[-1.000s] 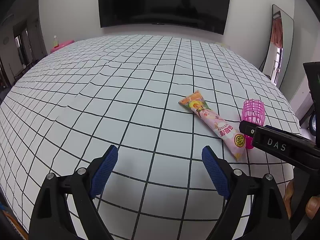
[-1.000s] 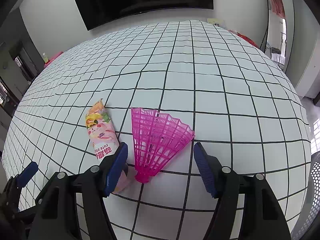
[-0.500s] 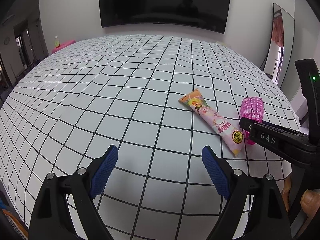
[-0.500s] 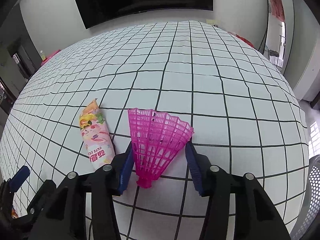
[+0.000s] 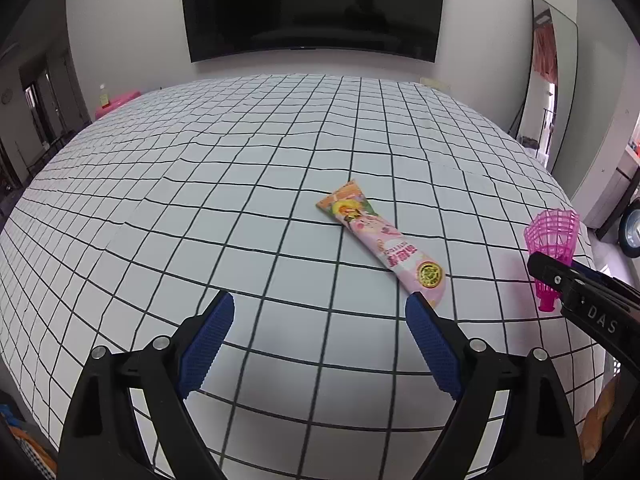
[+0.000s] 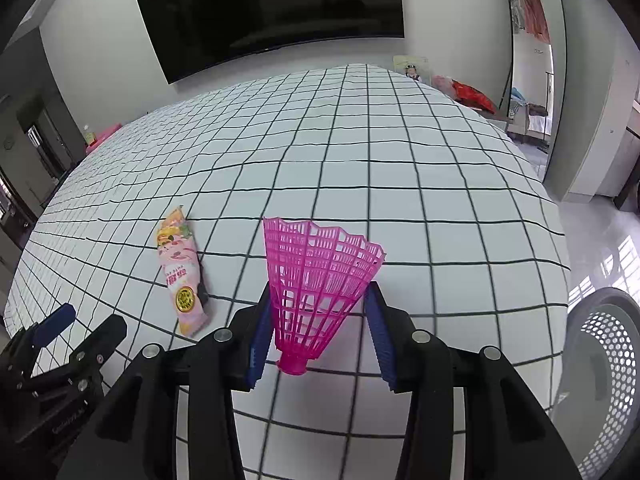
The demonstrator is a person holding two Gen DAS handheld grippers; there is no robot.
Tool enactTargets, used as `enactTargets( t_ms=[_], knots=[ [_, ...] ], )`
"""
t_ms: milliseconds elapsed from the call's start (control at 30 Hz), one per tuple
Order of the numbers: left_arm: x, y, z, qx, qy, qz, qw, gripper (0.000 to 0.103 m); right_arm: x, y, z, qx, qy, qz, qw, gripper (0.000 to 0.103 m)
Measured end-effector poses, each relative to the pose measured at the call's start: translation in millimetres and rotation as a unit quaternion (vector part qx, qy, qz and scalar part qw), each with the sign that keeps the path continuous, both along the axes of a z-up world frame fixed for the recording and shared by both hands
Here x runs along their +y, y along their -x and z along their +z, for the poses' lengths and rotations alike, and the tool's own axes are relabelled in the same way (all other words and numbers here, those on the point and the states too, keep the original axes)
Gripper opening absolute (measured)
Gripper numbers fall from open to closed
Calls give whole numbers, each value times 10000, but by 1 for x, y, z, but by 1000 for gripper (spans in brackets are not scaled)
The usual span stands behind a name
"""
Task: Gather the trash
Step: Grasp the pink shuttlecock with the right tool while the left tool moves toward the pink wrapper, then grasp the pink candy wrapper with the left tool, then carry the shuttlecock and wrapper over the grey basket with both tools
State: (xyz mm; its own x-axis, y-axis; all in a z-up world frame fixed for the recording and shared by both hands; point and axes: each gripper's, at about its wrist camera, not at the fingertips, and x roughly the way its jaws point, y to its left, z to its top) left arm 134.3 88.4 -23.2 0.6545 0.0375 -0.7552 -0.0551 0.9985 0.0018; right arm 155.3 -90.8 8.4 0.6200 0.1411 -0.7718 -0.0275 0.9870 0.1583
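Observation:
My right gripper (image 6: 318, 312) is shut on a pink plastic shuttlecock (image 6: 316, 272) and holds it above the white grid tablecloth (image 6: 360, 160). The shuttlecock also shows at the right edge of the left wrist view (image 5: 554, 240). A pink snack wrapper (image 6: 180, 272) lies flat on the cloth to the left of the shuttlecock; in the left wrist view the wrapper (image 5: 384, 240) lies ahead and right of my left gripper (image 5: 320, 336), which is open and empty over the cloth.
A white perforated bin (image 6: 600, 380) stands off the table's right edge, low right in the right wrist view. A dark TV (image 5: 312, 8) hangs on the far wall. A mirror (image 5: 552, 80) leans at the right wall.
My right gripper closed on the pink shuttlecock and lifted it off the cloth. My left gripper stayed open and moved back slightly.

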Motion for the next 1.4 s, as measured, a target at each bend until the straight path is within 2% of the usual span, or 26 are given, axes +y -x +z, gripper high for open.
enactTargets(
  t_ms=[200, 467, 733, 1133, 1267, 1400],
  knots=[
    [-27, -9, 1, 44, -4, -148, 9999, 86, -36, 19, 3, -67, -3, -200, 9998, 43],
    [-53, -32, -2, 159, 55, -151, 9997, 88, -62, 28, 1, -126, -119, -280, 9995, 43],
    [-51, -60, -12, 362, 164, 212, 9990, 88, -73, 29, -7, -117, -338, -179, 9992, 43],
    [-42, -72, -35, 582, -32, 566, 9967, 88, -83, 31, -15, -124, -572, -128, 9982, 43],
    [-43, -71, -36, 558, -54, 547, 9969, 78, -89, 31, -19, -97, -639, -144, 9978, 43],
    [-49, -70, -34, 504, -5, 348, 9981, 54, -92, 32, -20, -94, -664, -172, 9976, 43]
  ],
)
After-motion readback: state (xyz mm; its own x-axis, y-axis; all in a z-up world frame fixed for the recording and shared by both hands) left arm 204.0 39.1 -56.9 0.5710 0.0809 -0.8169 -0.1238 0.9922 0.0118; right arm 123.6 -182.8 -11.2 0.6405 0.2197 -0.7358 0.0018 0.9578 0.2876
